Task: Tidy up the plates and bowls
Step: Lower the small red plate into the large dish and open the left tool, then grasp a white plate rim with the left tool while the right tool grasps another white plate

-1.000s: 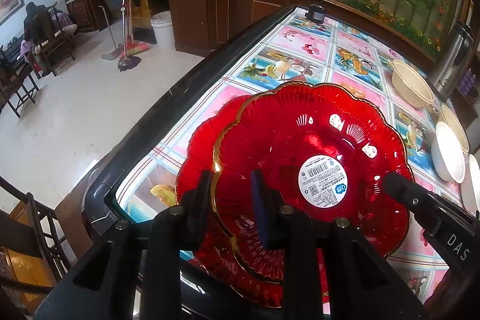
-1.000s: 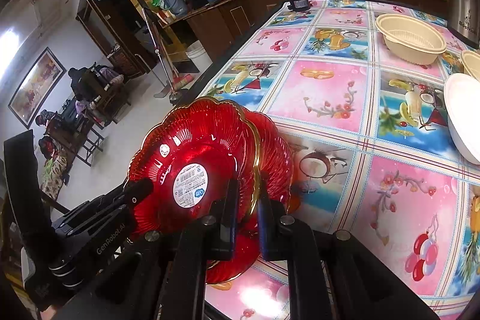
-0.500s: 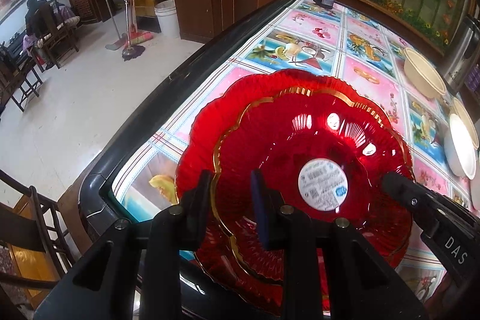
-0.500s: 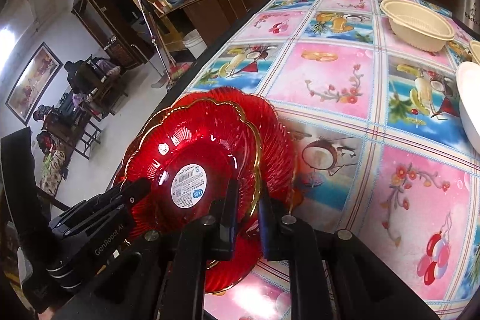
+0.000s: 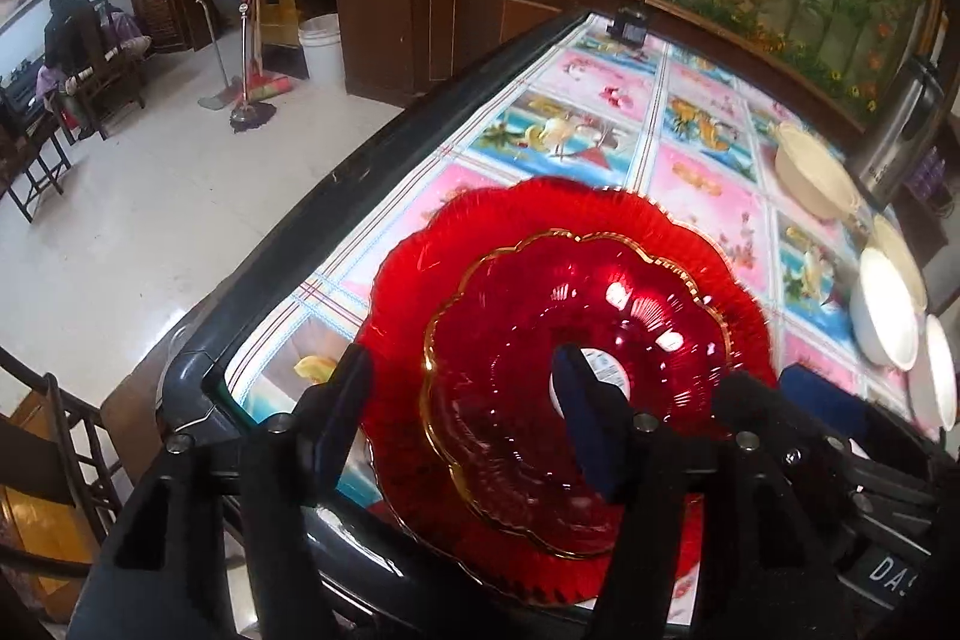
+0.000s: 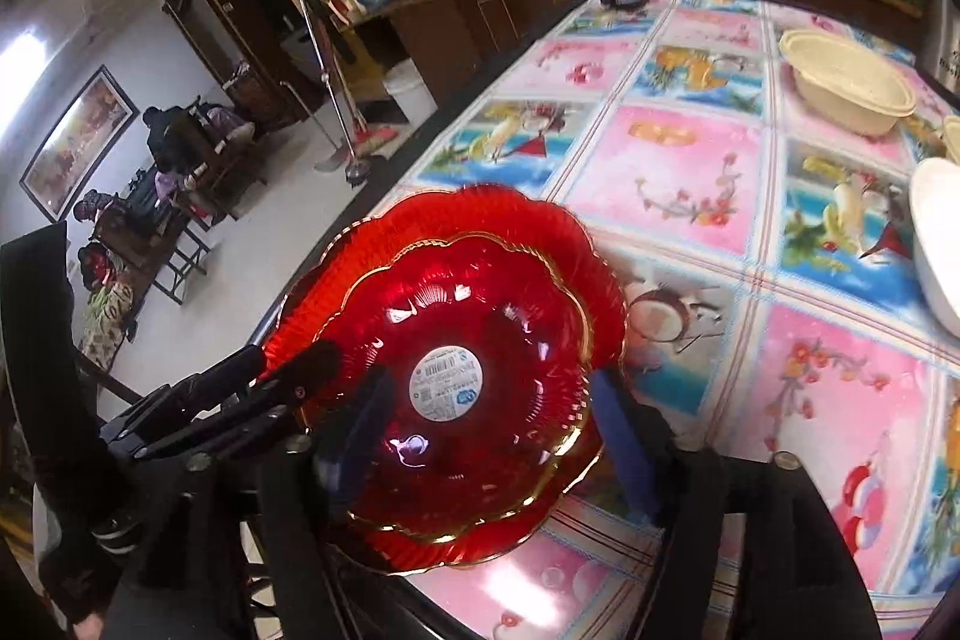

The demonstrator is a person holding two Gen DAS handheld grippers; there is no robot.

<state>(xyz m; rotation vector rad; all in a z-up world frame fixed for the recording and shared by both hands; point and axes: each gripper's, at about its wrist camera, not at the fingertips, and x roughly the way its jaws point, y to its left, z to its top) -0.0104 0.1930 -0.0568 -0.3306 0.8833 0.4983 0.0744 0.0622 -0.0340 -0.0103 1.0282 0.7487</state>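
Note:
A small red gold-rimmed plate (image 5: 540, 370) with a white label lies inside a larger red plate (image 5: 420, 280) at the table's near left corner. It shows in the right wrist view (image 6: 480, 340) on the larger plate (image 6: 540, 232) too. My left gripper (image 5: 468, 412) is open, its fingers straddling the plates' near rim. My right gripper (image 6: 492, 430) is open, one finger on each side of the small plate. Neither holds anything.
A beige basin (image 6: 846, 82) stands at the far right of the table. White bowls (image 5: 882, 310) line the right edge. A steel kettle (image 5: 900, 124) stands beyond the basin. The table's dark edge (image 5: 300, 232) runs along the left, with open floor beyond.
Both grippers have opened and let go of the small red plate. It has come down from tilted to lie nested in the larger red plate.

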